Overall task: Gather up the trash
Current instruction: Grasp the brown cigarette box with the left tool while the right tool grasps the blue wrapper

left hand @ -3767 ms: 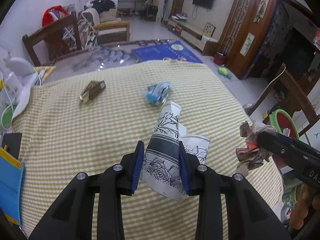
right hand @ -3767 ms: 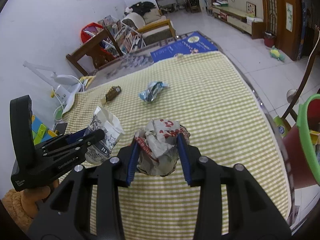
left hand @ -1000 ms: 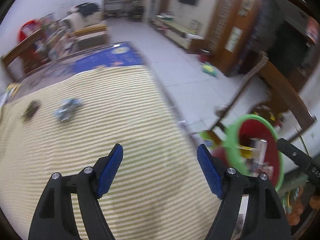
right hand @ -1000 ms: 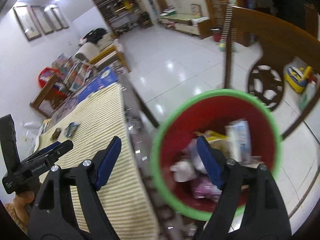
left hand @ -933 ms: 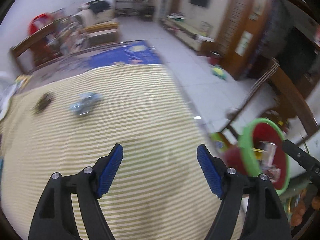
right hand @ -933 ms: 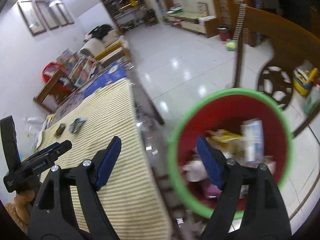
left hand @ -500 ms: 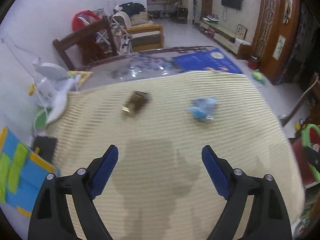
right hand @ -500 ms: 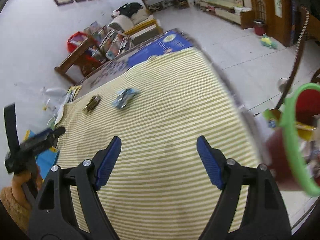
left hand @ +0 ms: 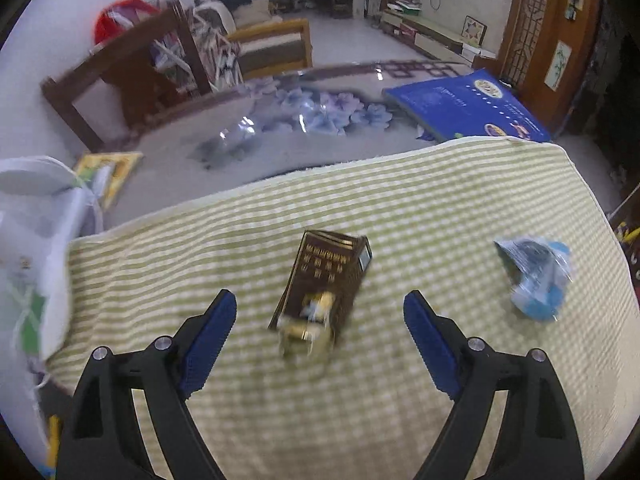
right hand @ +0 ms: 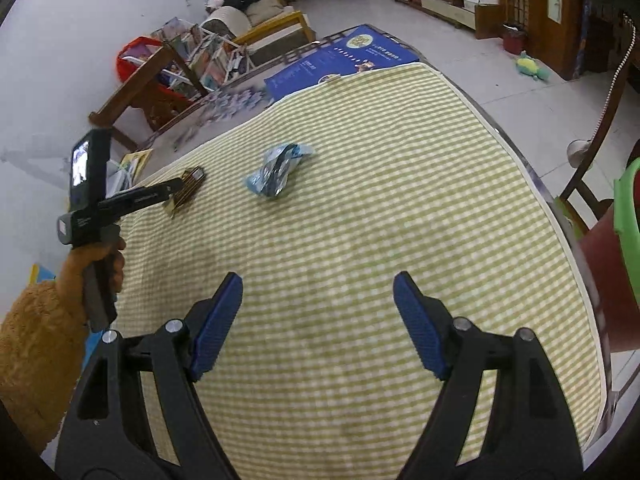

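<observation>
The left claw stands wide with nothing gripped, its jaws having just been opening, and it hangs over the green-checked cloth that covers the surface. A flattened brown carton lies on the cloth just ahead of it, in line with the gap between the blue pads. A crumpled blue wrapper lies on the cloth to the right of the carton, apart from it. The right claw is likewise wide and empty over bare cloth. A red bin with a green rim stands past the surface's right edge.
</observation>
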`<action>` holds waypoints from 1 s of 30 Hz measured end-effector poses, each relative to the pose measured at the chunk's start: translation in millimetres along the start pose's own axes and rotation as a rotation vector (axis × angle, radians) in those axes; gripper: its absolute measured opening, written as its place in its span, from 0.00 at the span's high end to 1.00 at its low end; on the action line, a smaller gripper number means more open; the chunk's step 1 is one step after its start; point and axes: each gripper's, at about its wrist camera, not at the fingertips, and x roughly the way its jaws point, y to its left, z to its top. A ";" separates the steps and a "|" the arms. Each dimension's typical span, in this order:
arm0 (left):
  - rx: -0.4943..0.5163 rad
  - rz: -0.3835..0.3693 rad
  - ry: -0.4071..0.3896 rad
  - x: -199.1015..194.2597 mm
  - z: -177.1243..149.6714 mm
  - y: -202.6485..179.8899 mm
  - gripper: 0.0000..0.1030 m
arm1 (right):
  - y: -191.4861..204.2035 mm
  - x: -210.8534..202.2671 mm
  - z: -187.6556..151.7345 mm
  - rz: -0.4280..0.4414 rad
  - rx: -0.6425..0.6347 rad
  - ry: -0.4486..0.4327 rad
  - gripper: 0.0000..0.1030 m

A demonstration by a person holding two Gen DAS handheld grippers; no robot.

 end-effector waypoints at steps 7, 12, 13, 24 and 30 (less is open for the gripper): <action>-0.022 -0.070 0.003 30.8 -3.0 5.0 0.60 | 29.5 75.3 67.5 0.012 -0.007 0.032 0.24; -0.093 -0.123 -0.057 -8.4 -29.4 11.0 0.63 | 64.1 144.1 94.2 -0.019 -0.076 0.096 0.29; -0.094 -0.117 -0.065 -12.9 -34.2 12.1 0.63 | 70.3 155.7 95.5 -0.055 -0.112 0.116 0.44; -0.197 -0.108 0.000 -61.7 -122.8 7.0 0.63 | 56.7 78.4 17.6 0.053 -0.238 0.128 0.75; -0.146 -0.142 -0.025 -89.6 -133.8 -28.0 0.62 | 18.2 17.9 -30.9 0.046 -0.114 0.075 0.74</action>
